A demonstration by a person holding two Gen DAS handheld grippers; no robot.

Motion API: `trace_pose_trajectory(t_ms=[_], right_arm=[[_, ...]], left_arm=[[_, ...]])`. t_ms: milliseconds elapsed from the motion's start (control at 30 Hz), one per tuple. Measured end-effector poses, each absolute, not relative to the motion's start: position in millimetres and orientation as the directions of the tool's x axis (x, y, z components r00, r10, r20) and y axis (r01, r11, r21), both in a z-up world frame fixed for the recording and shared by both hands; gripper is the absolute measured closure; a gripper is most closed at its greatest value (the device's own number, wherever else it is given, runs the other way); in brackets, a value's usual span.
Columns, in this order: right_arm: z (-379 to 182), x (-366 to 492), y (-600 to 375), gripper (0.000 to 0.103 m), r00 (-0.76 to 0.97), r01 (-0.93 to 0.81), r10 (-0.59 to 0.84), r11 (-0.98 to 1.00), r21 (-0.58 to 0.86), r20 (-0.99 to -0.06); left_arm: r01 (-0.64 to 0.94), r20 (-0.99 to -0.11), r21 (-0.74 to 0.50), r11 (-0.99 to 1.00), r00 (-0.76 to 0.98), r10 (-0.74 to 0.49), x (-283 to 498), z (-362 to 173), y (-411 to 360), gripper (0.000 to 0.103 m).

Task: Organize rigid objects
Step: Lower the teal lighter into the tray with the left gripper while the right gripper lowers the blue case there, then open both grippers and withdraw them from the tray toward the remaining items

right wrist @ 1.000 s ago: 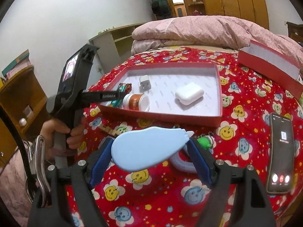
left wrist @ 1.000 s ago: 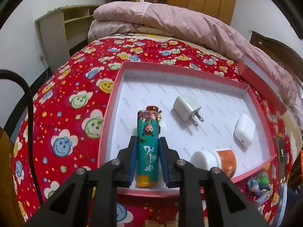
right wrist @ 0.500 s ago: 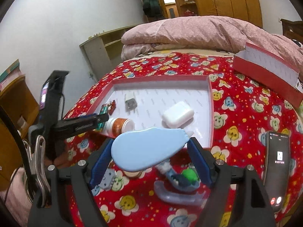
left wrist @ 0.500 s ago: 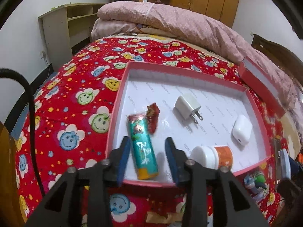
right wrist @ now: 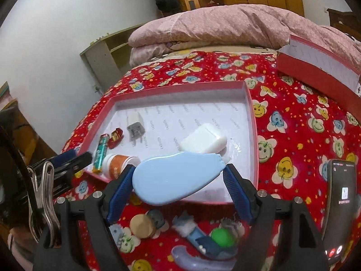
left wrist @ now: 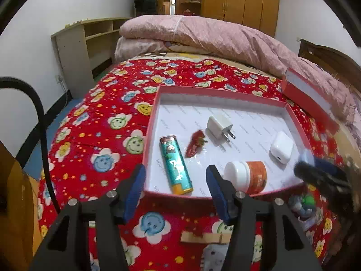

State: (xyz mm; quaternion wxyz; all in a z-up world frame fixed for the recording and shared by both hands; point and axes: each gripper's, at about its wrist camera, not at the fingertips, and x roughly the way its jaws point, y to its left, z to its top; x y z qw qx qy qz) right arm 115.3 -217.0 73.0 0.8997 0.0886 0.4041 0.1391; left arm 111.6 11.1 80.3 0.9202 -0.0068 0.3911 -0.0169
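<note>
A: Status? Your left gripper point(left wrist: 173, 185) has just been opening; the teal cartoon-printed lighter point(left wrist: 176, 164) lies released in the shallow red-rimmed cardboard tray point(left wrist: 227, 90).

B: Your right gripper point(right wrist: 178, 178) clasps the pale-blue teardrop plastic case point(right wrist: 176, 178) over the tray's near rim. Room right of the white earbud case point(right wrist: 203, 141); toys remain outside.

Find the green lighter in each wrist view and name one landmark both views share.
Left wrist view: the lighter lies in the red tray's near-left corner, lower centre of the picture.
Right wrist view: lighter at centre left, by the tray's near-left edge.
Shared landmark: the white charger.
</note>
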Motion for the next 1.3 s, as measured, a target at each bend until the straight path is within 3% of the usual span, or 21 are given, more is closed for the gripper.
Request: trace_pose_trajectory(t_ms=[533,1100,1300], right_arm=[[50.2,134.3,-208.8,0.023,0.648,-0.154,0.217,0.976,0.153,-0.730],[59.8,115.7,-213.3,0.016,0.703,-0.174,0.263,0.965,0.199,-0.661],[65.8,91.2,-216.0,0.016,0.707,-0.181,0.267,0.963,0.198,-0.655]], left_arm=[[0.047,-0.727,-0.010,0.999,0.685,-0.039,90.6,74.5,5.1,0.041],[0.051,-0.758,-0.003,0.999,0.651,-0.035,73.4,67.9,13.5,0.041],[0.080,-0.774,-0.025,0.996,0.629,-0.070,64.9,61.8,11.1,0.029]])
